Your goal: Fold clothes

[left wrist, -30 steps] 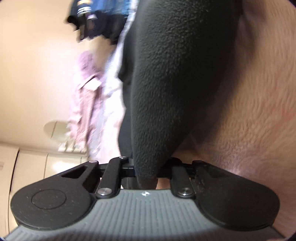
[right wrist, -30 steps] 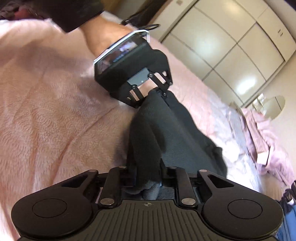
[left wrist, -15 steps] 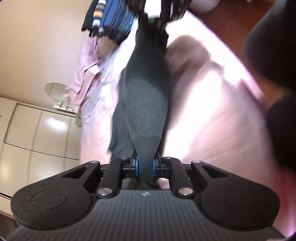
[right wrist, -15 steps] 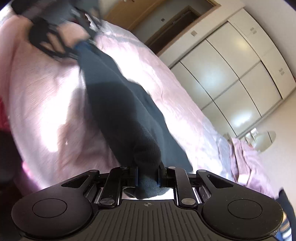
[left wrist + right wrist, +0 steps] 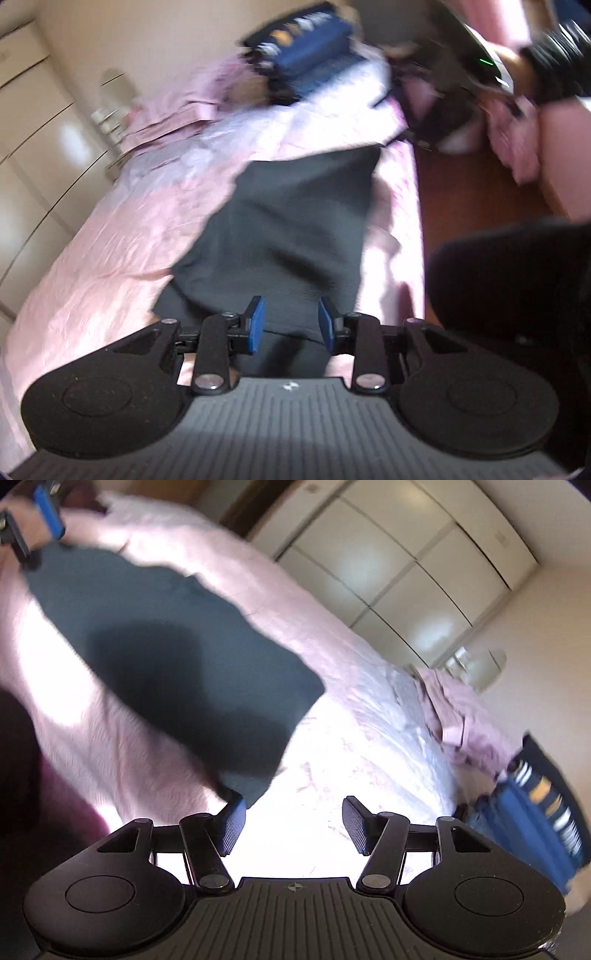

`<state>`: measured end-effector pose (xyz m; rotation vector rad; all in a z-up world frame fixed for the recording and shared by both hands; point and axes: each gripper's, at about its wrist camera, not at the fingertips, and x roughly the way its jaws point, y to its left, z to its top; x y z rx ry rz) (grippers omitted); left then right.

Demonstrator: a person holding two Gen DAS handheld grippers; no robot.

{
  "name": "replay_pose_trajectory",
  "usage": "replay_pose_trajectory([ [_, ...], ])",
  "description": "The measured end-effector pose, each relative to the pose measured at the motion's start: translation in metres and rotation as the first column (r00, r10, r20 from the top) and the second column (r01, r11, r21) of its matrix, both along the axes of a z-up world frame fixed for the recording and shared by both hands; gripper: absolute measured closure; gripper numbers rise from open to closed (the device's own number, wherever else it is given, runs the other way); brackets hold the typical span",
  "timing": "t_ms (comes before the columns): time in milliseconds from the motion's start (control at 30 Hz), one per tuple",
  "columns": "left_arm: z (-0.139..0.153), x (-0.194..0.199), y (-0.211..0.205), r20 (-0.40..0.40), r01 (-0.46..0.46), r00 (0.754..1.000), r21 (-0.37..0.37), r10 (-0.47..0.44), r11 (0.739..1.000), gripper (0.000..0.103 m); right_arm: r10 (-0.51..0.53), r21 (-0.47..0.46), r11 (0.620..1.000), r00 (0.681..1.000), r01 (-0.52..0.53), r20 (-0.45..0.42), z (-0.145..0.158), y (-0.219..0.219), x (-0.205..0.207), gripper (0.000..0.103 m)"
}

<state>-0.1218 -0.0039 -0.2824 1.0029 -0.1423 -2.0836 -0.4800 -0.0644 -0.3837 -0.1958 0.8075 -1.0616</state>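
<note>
Two tools stand spread over the pink bed (image 5: 110, 258), their jaws having just been opening: the left tool (image 5: 290, 325) has the near edge of the dark garment (image 5: 295, 229) between its blue pads without pressing it, and the right tool (image 5: 293, 825) holds nothing, the cloth's corner just beside its left pad. That garment lies flat along the bed, with a blue striped pile (image 5: 535, 812) and pink clothes (image 5: 465, 720) further along the bed.

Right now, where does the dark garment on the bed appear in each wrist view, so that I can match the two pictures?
Left wrist view: the dark garment lies in the centre, running up from the open left gripper.
Right wrist view: the dark garment fills the upper left, ending beside the open right gripper.
Shared landmark: the folded blue striped clothes on the pink bedcover.
</note>
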Motion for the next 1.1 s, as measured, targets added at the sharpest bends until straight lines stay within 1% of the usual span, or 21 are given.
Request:
replay_pose_trajectory([
  [33, 0.008, 0.005, -0.017, -0.032, -0.032, 0.999, 0.004, 0.032, 0.999, 0.074, -0.014, 0.024, 1.0, 0.997, 0.012, 0.074, 0.009, -0.004, -0.007, 0.046],
  [67, 0.016, 0.01, -0.033, -0.065, -0.064, 0.996, 0.008, 0.065, 0.998, 0.071, -0.021, 0.061, 0.998, 0.986, 0.011, 0.165, 0.019, -0.015, -0.013, 0.046],
  [133, 0.022, 0.019, -0.066, -0.116, -0.109, 0.987, 0.03, 0.112, 0.994, 0.069, -0.041, 0.133, 0.991, 0.941, -0.004, 0.337, 0.04, -0.037, -0.023, 0.046],
  [200, 0.017, 0.022, -0.104, -0.148, -0.144, 0.977, 0.076, 0.154, 0.987, 0.064, -0.047, 0.187, 0.981, 0.893, -0.042, 0.447, 0.052, -0.063, -0.028, 0.046],
  [233, 0.012, 0.025, -0.121, -0.158, -0.163, 0.971, 0.108, 0.179, 0.981, 0.062, -0.045, 0.204, 0.977, 0.877, -0.061, 0.478, 0.057, -0.078, -0.028, 0.046],
  [333, -0.009, 0.029, -0.163, -0.2, -0.182, 0.953, 0.217, 0.226, 0.959, 0.062, -0.062, 0.286, 0.951, 0.834, -0.117, 0.549, 0.064, -0.128, -0.023, 0.044],
  [433, -0.034, 0.034, -0.187, -0.214, -0.186, 0.943, 0.293, 0.254, 0.938, 0.061, -0.101, 0.381, 0.911, 0.81, -0.158, 0.578, 0.054, -0.183, -0.012, 0.042],
  [500, -0.046, 0.039, -0.201, -0.255, -0.166, 0.93, 0.355, 0.266, 0.92, 0.07, -0.14, 0.445, 0.878, 0.795, -0.176, 0.59, 0.04, -0.213, -0.007, 0.042],
  [567, -0.046, 0.043, -0.201, -0.286, -0.16, 0.918, 0.364, 0.274, 0.917, 0.092, -0.191, 0.513, 0.836, 0.775, -0.192, 0.602, 0.022, -0.242, -0.004, 0.043],
  [600, -0.045, 0.045, -0.199, -0.298, -0.161, 0.914, 0.36, 0.276, 0.919, 0.096, -0.208, 0.534, 0.821, 0.764, -0.204, 0.611, 0.017, -0.252, -0.004, 0.063],
  [633, -0.041, 0.048, -0.196, -0.31, -0.165, 0.908, 0.349, 0.28, 0.922, 0.097, -0.202, 0.524, 0.823, 0.748, -0.221, 0.632, 0.02, -0.251, -0.006, 0.099],
  [733, -0.028, 0.061, -0.19, -0.352, -0.206, 0.882, 0.309, 0.313, 0.929, 0.097, -0.183, 0.489, 0.83, 0.699, -0.267, 0.692, 0.028, -0.248, -0.013, 0.099],
  [767, -0.026, 0.065, -0.19, -0.361, -0.218, 0.874, 0.306, 0.325, 0.927, 0.097, -0.172, 0.469, 0.841, 0.688, -0.27, 0.705, 0.032, -0.246, -0.018, 0.099],
  [800, -0.032, 0.064, -0.195, -0.352, -0.225, 0.873, 0.324, 0.338, 0.919, 0.097, -0.163, 0.455, 0.849, 0.685, -0.269, 0.71, 0.035, -0.246, -0.02, 0.1],
  [833, -0.04, 0.062, -0.201, -0.335, -0.232, 0.875, 0.343, 0.35, 0.91, 0.097, -0.165, 0.465, 0.847, 0.702, -0.259, 0.693, 0.03, -0.25, -0.018, 0.1],
  [867, -0.049, 0.06, -0.207, -0.326, -0.24, 0.873, 0.359, 0.362, 0.902, 0.096, -0.177, 0.488, 0.836, 0.721, -0.249, 0.671, 0.021, -0.256, -0.015, 0.1],
  [900, -0.057, 0.059, -0.212, -0.318, -0.248, 0.871, 0.374, 0.375, 0.894, 0.096, -0.195, 0.513, 0.824, 0.731, -0.239, 0.654, 0.012, -0.261, -0.014, 0.1],
  [967, -0.062, 0.062, -0.217, -0.324, -0.264, 0.857, 0.389, 0.4, 0.883, 0.09, -0.227, 0.553, 0.804, 0.747, -0.218, 0.625, -0.004, -0.269, -0.012, 0.099],
  [1033, -0.057, 0.07, -0.216, -0.334, -0.287, 0.838, 0.402, 0.431, 0.87, 0.088, -0.225, 0.533, 0.825, 0.755, -0.188, 0.616, 0.003, -0.261, -0.017, 0.096],
  [1067, -0.052, 0.075, -0.213, -0.327, -0.306, 0.833, 0.4, 0.447, 0.864, 0.088, -0.217, 0.513, 0.844, 0.775, -0.157, 0.594, 0.011, -0.254, -0.019, 0.092],
  [1100, -0.047, 0.078, -0.208, -0.317, -0.324, 0.832, 0.39, 0.456, 0.862, 0.088, -0.205, 0.488, 0.864, 0.795, -0.127, 0.571, 0.019, -0.245, -0.02, 0.079],
])
